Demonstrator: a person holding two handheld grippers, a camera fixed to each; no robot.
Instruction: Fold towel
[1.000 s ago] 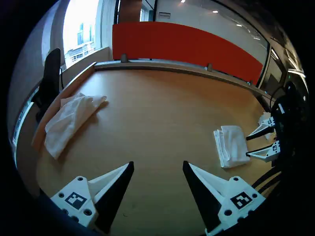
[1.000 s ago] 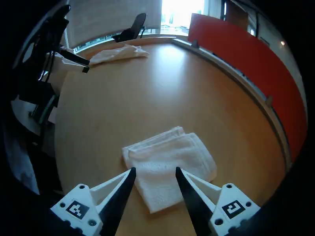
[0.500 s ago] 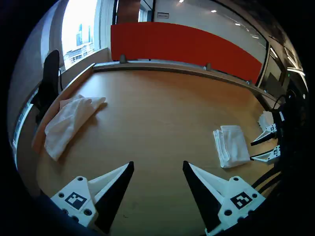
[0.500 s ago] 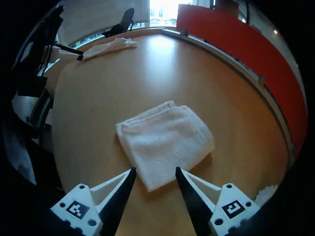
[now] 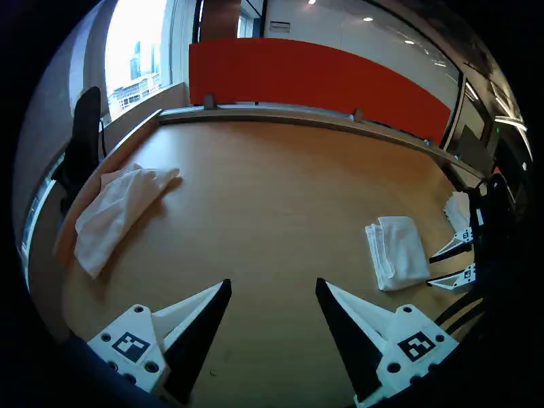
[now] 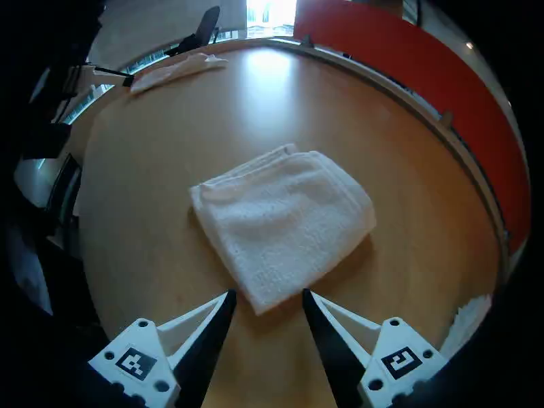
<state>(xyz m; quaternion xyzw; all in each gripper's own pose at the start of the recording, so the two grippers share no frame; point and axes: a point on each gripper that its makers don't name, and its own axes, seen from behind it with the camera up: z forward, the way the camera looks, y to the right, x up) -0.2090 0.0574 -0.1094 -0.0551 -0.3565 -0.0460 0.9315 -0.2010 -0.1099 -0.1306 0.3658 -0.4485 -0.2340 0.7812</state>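
Towel (image 6: pixel 282 228), folded to a thick square, lies flat on the table (image 6: pixel 401 224) just beyond your right gripper (image 6: pixel 267 294). That gripper's jaws stand spread and empty, the tips just short of the towel's near corner. Your left gripper (image 5: pixel 273 281) hovers well apart over bare wood, jaws likewise spread, holding nothing. This piece looks finished: layers stacked, edges roughly square, nothing trailing. What seems left is the second cloth (image 5: pixel 115 211), loose and crumpled at the table's far corner by the window, beside a chair (image 5: pixel 85 146); by the look of it, it awaits folding. Between the two runs a broad stretch of open wood, room enough for you to spread and fold. Mind the limits: the towel sits near the table's edge on your right, where a scrap of white fabric (image 6: pixel 469 319) shows, and a raised rail and red screen (image 5: pixel 319 78) close the far side.
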